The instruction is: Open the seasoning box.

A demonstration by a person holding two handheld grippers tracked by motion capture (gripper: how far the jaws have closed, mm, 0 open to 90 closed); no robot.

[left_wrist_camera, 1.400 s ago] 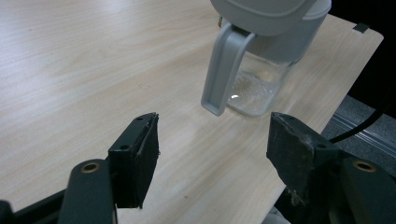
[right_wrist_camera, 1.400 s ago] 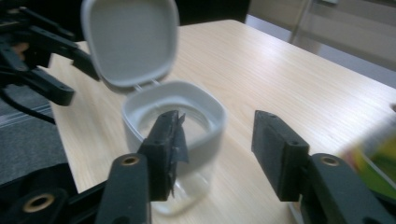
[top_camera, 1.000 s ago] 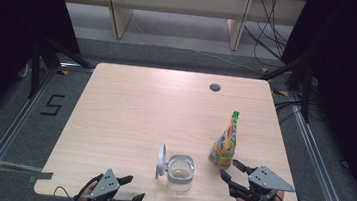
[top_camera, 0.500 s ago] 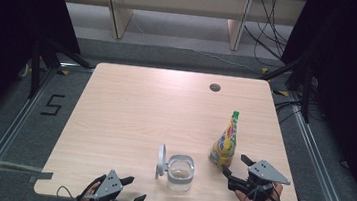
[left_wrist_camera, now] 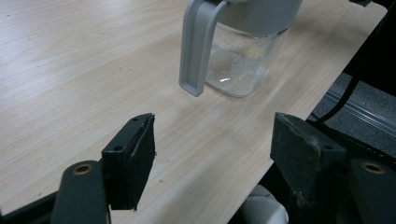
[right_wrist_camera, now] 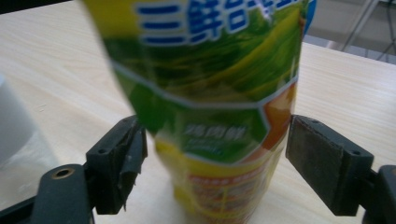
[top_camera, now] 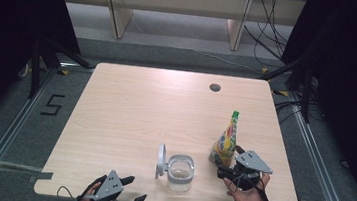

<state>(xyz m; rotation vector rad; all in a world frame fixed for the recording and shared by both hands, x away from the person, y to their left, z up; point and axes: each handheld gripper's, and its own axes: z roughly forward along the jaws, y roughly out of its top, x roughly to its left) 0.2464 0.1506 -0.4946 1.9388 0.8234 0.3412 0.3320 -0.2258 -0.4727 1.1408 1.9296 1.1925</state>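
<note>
On the pale wood table (top_camera: 130, 110), a yellow-green pouch (top_camera: 226, 139) printed "三鲜" stands between the right gripper (top_camera: 232, 165)'s parted jaws; left gripper (top_camera: 129, 195) gapes empty near a clear jug (top_camera: 179, 170)

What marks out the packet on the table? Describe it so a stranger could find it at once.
Start at the pale wooden table and go to its near right part, beside the clear jar with the grey lid. The packet stands upright there, between the open fingers of the right gripper. It is the one colourful thing: yellow and green, tapering to a green top.
</note>
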